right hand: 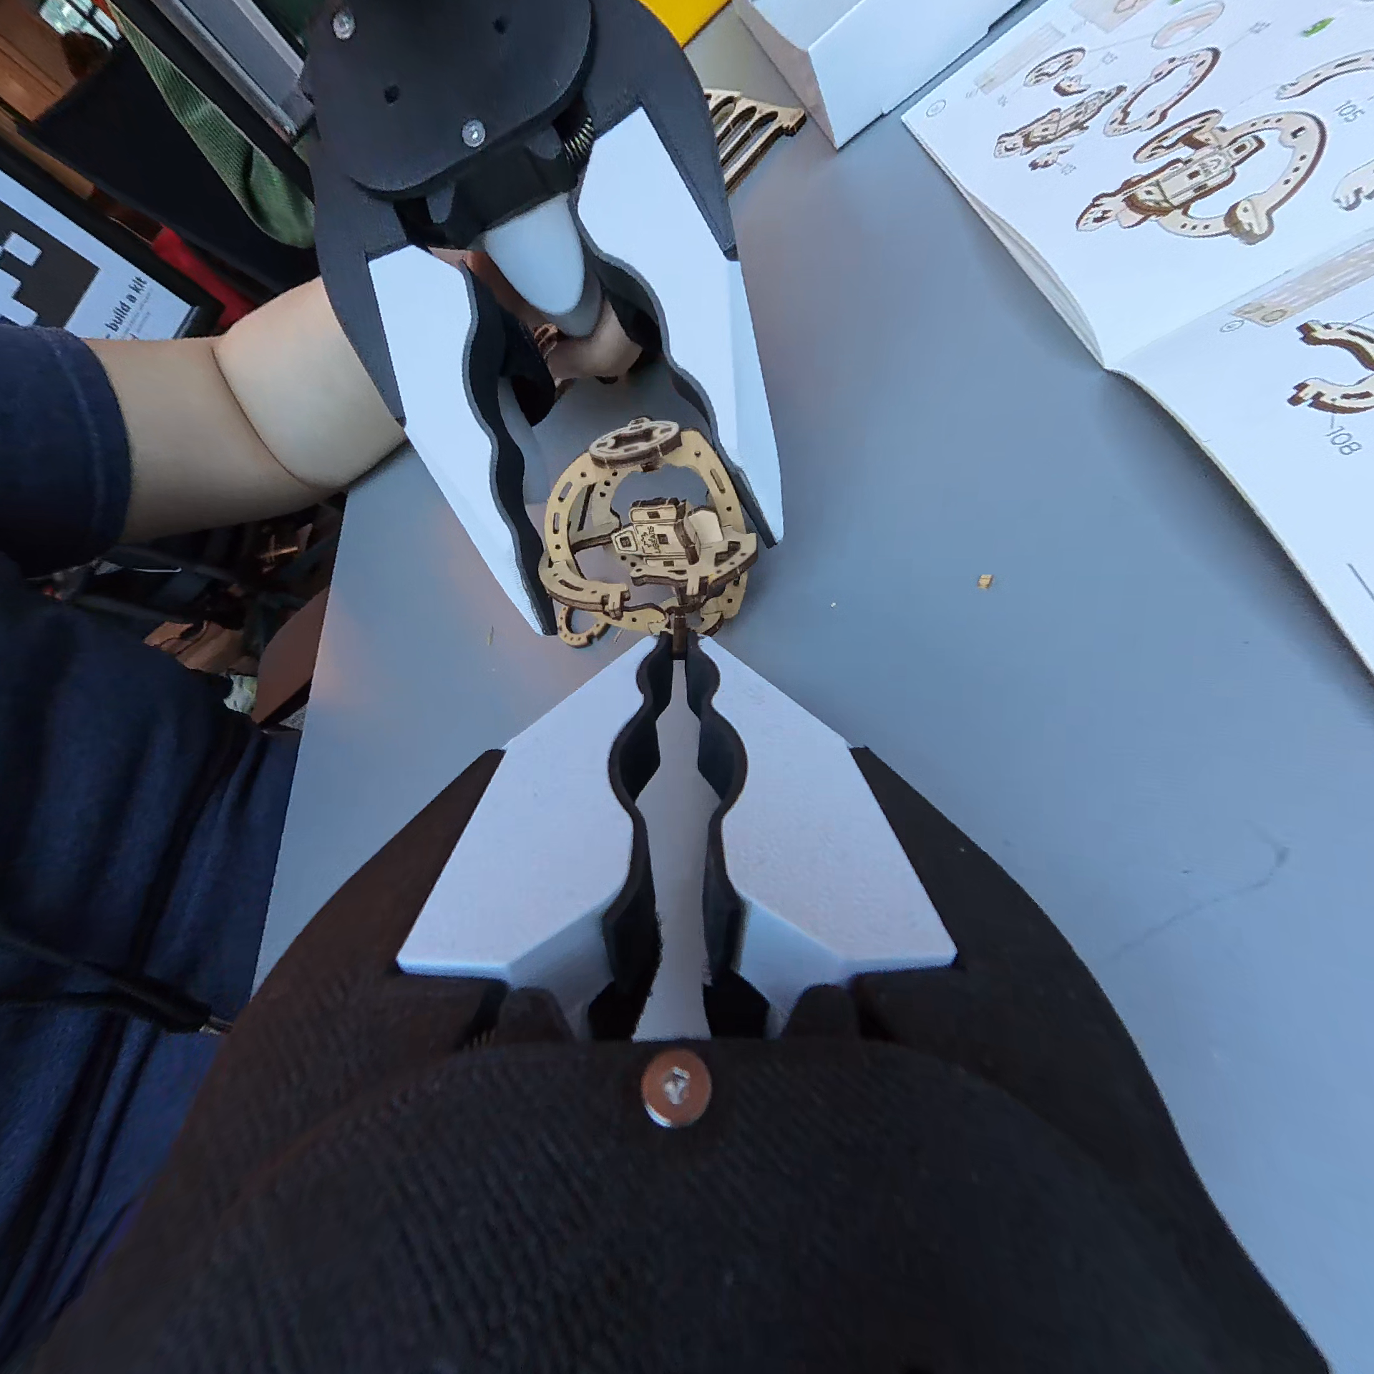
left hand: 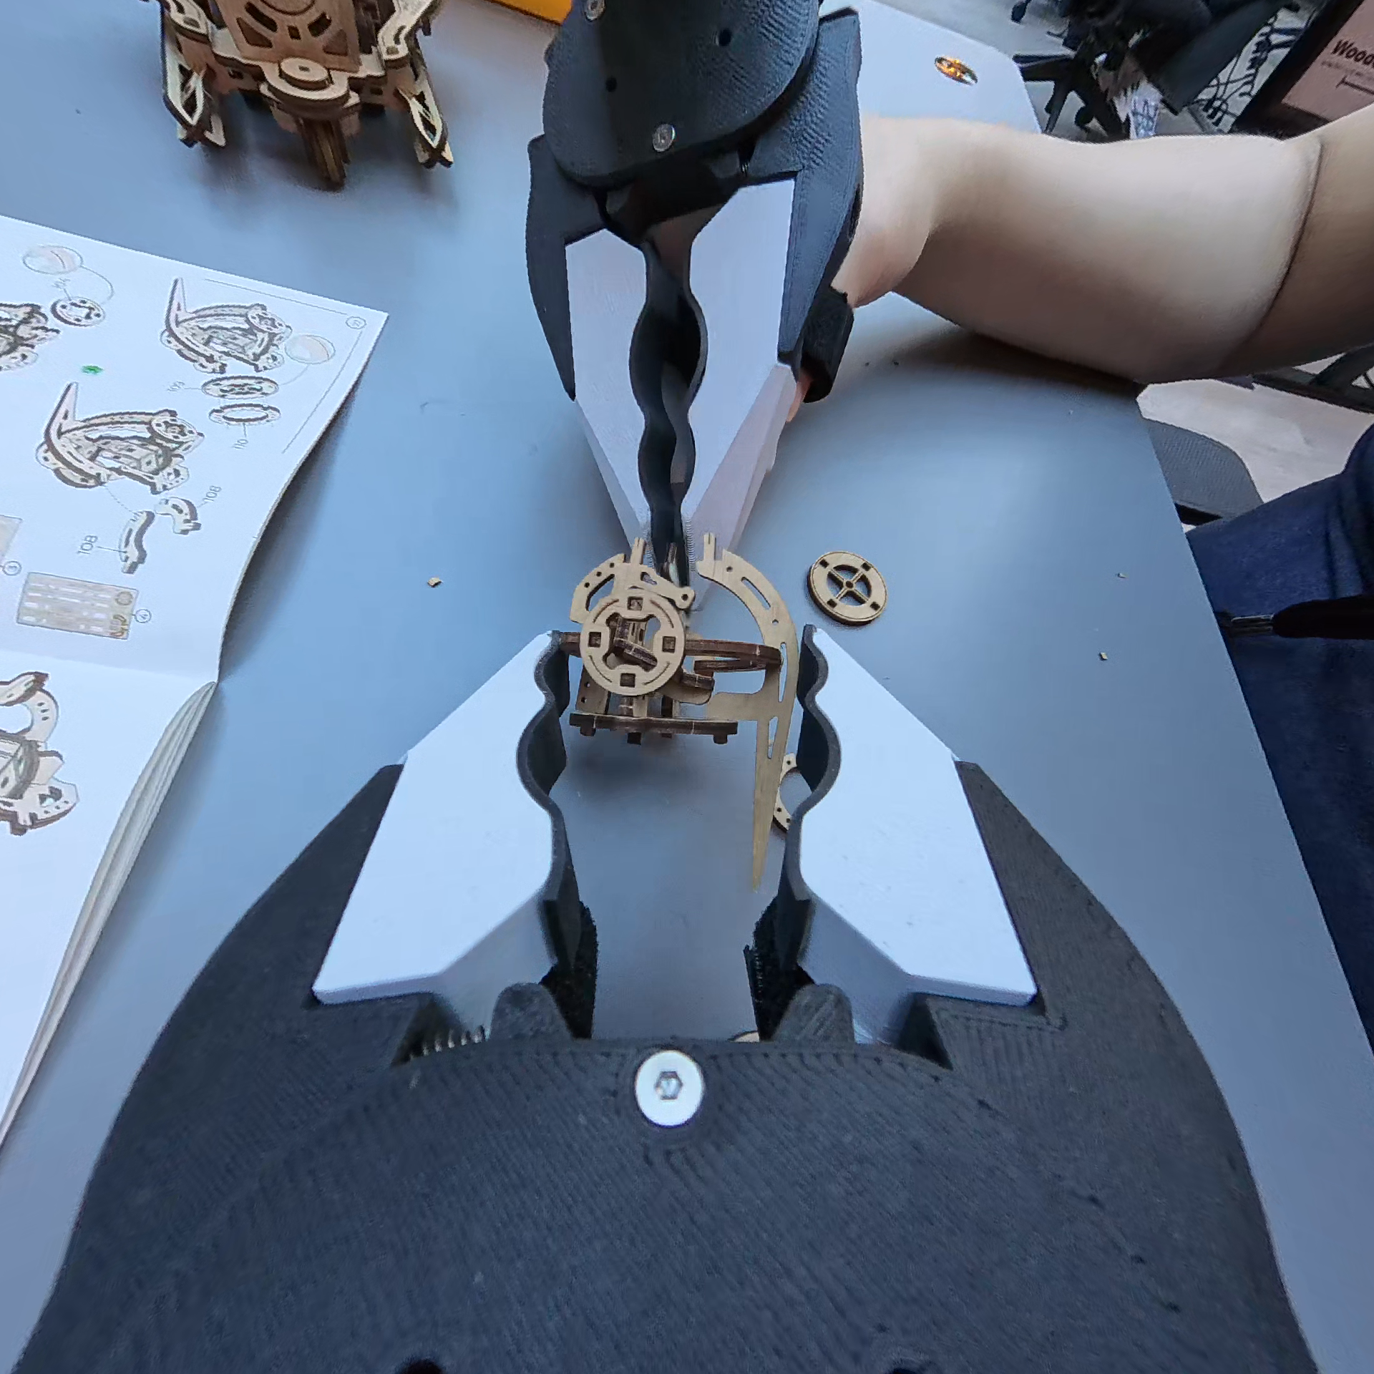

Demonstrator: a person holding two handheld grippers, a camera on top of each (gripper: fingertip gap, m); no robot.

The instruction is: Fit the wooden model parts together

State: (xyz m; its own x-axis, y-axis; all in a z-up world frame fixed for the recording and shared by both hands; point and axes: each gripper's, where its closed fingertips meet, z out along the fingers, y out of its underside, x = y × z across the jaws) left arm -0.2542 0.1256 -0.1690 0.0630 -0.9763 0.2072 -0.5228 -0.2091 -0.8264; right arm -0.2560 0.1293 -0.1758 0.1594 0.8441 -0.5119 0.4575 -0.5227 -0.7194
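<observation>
Wooden model [left hand: 662, 654], a small ringed sub-assembly, sits on the grey counter [left hand: 966, 743] between your two grippers. Your right gripper [right hand: 678, 645] is pinched closed on a thin tab at the model's near edge, tips touching the wood. Your left gripper [left hand: 676, 669] stands open around the model: its fingers [left hand: 476, 803] flank the piece on both sides, the curved fin of the model lying close to the right-hand finger; whether either pad touches the wood, you cannot tell. Just beside the model, on the side of your right forearm [left hand: 1078, 245], a loose spoked disc [left hand: 847, 587] lies flat on the counter. On the model's other side an open instruction booklet [left hand: 149, 461] is spread out. Beyond the booklet, well apart from the model, stands a larger built wooden structure [left hand: 305, 74]. A few wood crumbs [left hand: 434, 582] dot the counter near the model.
</observation>
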